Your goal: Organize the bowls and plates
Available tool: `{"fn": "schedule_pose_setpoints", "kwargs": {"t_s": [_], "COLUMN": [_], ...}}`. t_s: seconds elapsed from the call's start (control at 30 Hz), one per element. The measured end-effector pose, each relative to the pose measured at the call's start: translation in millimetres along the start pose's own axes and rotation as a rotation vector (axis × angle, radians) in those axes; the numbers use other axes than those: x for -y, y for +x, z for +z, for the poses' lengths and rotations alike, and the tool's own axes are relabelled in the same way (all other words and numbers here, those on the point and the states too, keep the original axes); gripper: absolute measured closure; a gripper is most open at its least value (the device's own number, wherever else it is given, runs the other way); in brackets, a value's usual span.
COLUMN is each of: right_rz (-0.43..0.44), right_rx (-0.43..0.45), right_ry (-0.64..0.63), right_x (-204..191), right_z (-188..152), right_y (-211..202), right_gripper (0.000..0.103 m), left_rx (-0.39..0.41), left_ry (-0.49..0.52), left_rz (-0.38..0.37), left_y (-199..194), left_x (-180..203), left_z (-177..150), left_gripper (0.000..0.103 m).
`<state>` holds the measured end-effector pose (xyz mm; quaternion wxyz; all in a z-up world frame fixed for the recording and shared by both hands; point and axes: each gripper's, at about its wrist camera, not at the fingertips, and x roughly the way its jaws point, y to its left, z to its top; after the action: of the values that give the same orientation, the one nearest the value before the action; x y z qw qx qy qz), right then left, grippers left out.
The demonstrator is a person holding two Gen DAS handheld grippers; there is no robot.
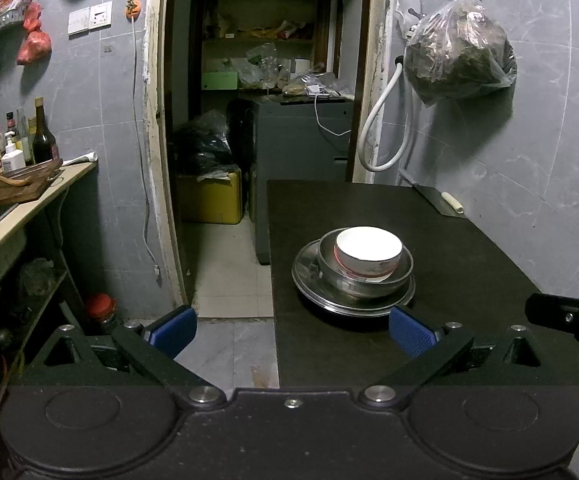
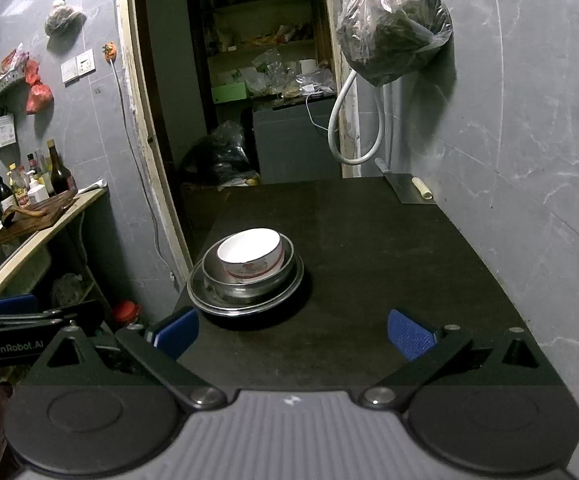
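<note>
Both grippers, left gripper (image 1: 291,330) and right gripper (image 2: 293,332), gape empty. White bowl (image 1: 369,250) nests in steel bowl (image 1: 363,280) on plate (image 1: 309,280), twelve o'clock; stack looks organized, so withdraw level, avoiding rims.

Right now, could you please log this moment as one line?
left claw open, empty | right claw open, empty | white bowl in steel bowl on steel plate | untouched

Ceramic bowl (image 1: 368,255) sits in metal bowl (image 1: 363,280), on plate (image 1: 309,276), on table (image 1: 469,260).
</note>
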<state>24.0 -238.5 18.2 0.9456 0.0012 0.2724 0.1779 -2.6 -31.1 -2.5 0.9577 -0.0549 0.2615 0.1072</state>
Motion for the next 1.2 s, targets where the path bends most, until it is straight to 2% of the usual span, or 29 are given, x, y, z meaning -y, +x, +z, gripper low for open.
{"fn": "schedule_pose_setpoints", "kwargs": {"t_s": [1.2], "right_rz": [-0.012], "right_rx": [0.003], "right_ry": [0.002], "right_x": [-7.6], "right_z": [-2.7], "right_y": [-1.7], "right_gripper": [0.000], "left_rx": [0.007], "left_ry": [-0.001], "left_rz": [-0.009], "left_y": [0.9], "left_x": [-2.3], "left_z": [3.0], "left_gripper": [0.001]}}
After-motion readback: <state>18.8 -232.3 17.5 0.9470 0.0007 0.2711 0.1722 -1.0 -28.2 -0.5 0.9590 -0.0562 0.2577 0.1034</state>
